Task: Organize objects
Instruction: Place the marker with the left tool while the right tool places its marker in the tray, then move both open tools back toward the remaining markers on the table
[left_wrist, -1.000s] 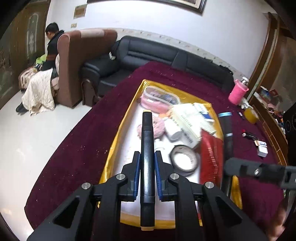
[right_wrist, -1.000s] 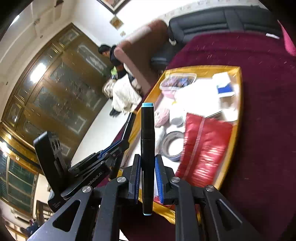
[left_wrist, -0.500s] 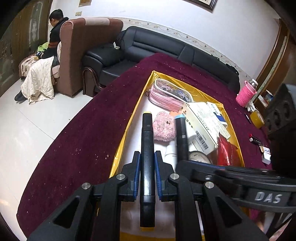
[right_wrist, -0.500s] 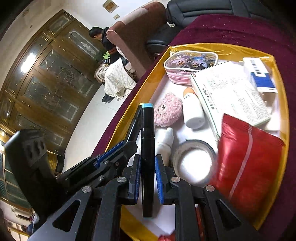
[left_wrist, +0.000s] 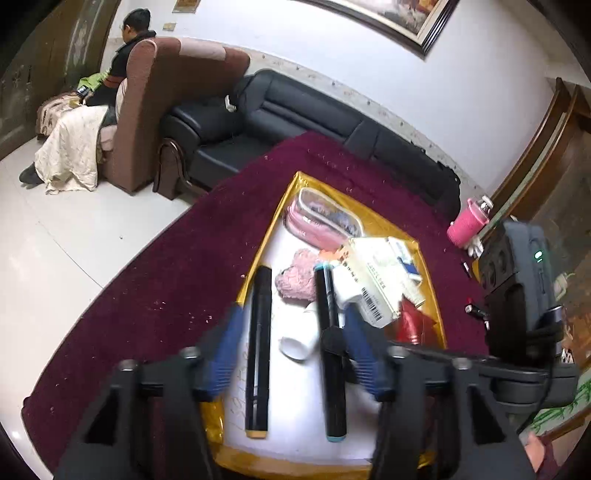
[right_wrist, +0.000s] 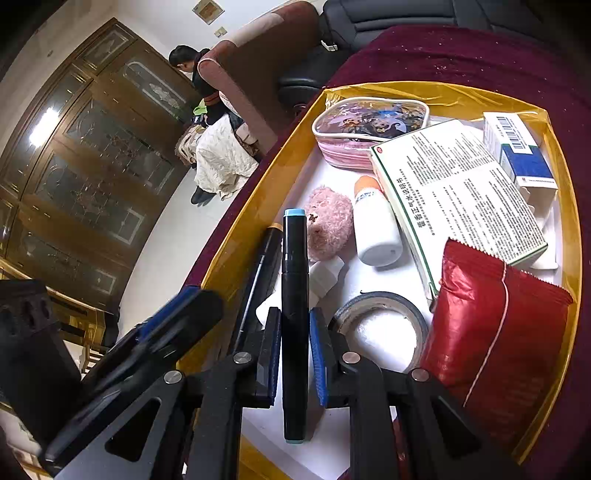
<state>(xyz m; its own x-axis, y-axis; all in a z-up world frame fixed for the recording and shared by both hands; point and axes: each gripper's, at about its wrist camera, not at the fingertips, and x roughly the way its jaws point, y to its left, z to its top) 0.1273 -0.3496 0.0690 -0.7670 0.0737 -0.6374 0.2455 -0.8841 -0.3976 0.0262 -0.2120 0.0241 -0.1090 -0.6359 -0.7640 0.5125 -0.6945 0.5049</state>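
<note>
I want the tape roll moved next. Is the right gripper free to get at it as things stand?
Probably not yet: the right gripper is shut on the blue-capped marker. The tape roll lies uncovered just beside it.

A person (left_wrist: 122, 62) sits in a brown armchair (left_wrist: 162, 110), a cream blanket (left_wrist: 70, 151) draped to the white tiled floor (left_wrist: 55, 240). Beside it stands a black leather sofa (left_wrist: 295, 122) under a framed picture (left_wrist: 391, 18). Dark wooden glazed doors (right_wrist: 85, 177) line the wall.
</note>
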